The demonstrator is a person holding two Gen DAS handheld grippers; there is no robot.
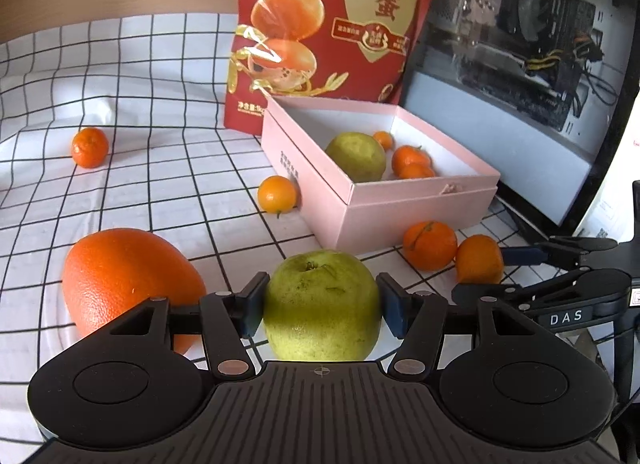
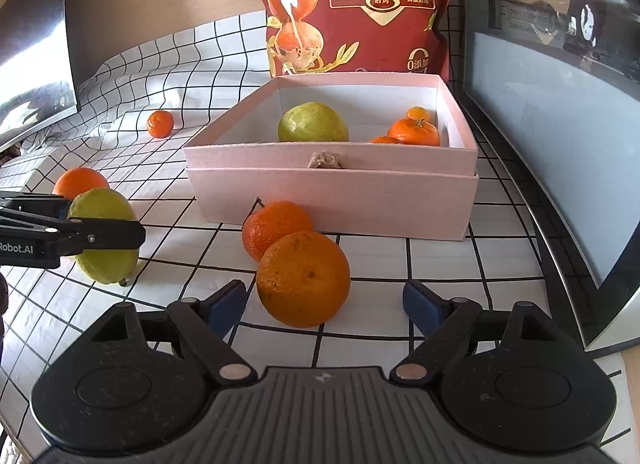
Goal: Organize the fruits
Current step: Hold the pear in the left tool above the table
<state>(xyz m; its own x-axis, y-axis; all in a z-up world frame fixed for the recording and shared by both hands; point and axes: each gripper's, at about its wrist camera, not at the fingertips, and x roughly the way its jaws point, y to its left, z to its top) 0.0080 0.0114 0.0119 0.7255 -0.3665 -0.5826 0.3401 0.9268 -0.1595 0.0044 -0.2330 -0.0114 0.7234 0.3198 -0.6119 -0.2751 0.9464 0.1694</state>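
Two grippers work before the pink box. My left gripper is clamped on a green guava near the box's front corner; my right gripper stands apart around an orange, pads not touching.

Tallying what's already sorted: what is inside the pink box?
Inside the pink box: one green fruit and three small oranges near its right wall. The front wall hides the floor and the fruits' undersides.
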